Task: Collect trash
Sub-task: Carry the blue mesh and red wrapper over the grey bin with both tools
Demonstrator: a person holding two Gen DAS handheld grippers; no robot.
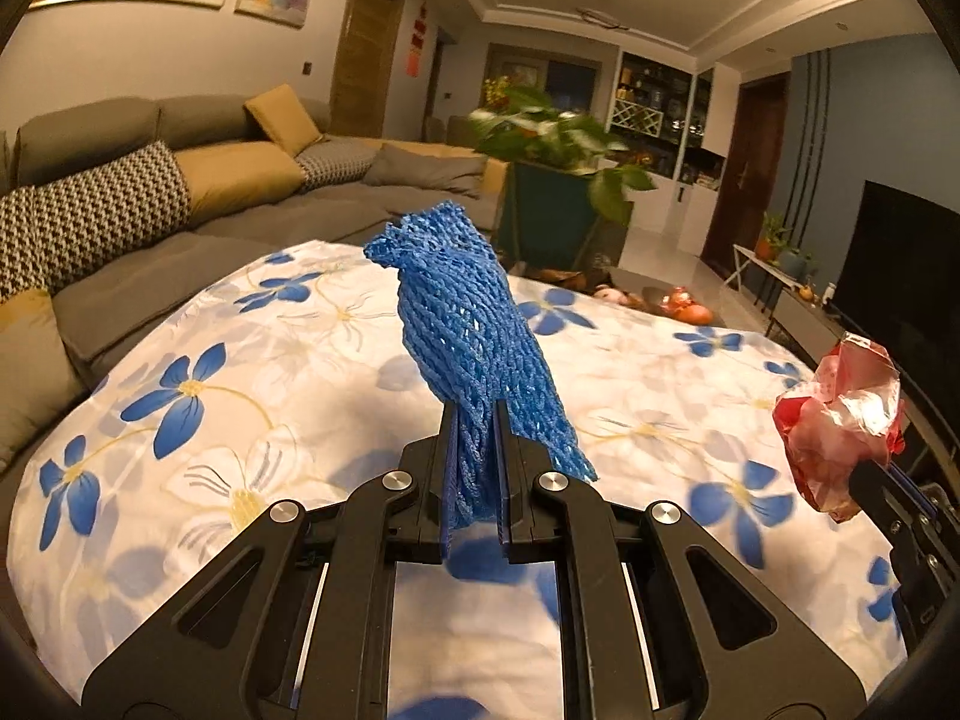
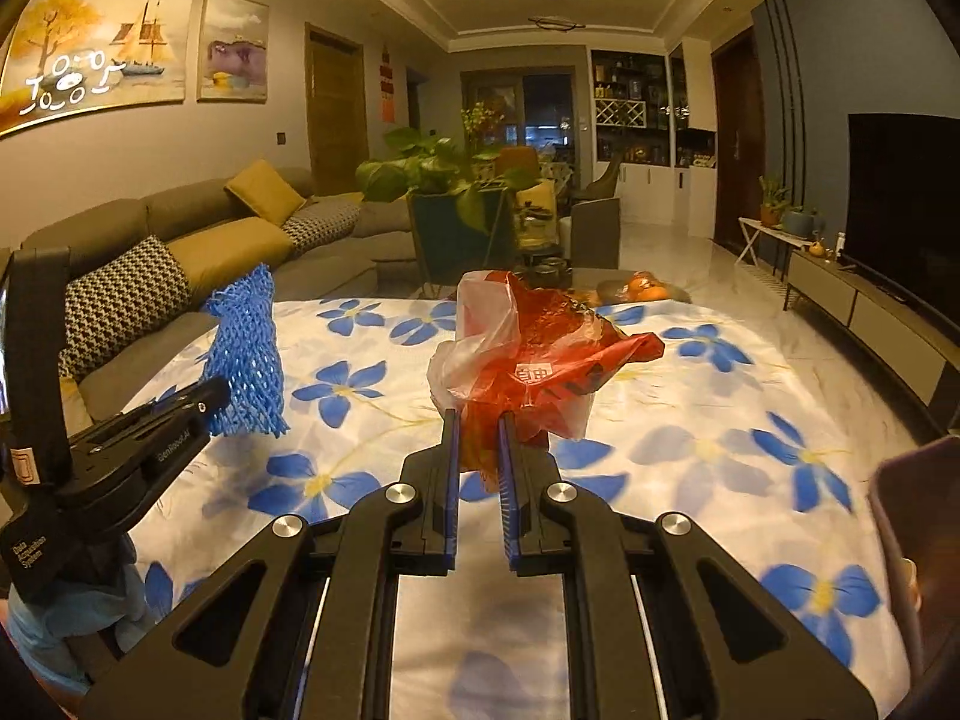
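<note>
My left gripper is shut on a blue foam net sleeve, which stands up from between the fingers above the flowered tablecloth. In the right wrist view the same blue net and the left gripper show at the left. My right gripper is shut on a crumpled red and clear plastic bag, held above the cloth. That bag also appears at the right edge of the left wrist view, pinched in the right gripper.
The table carries a white cloth with blue flowers. A grey sofa with cushions runs along the left. A potted plant stands beyond the table, with oranges near its far edge. A TV and low cabinet line the right wall.
</note>
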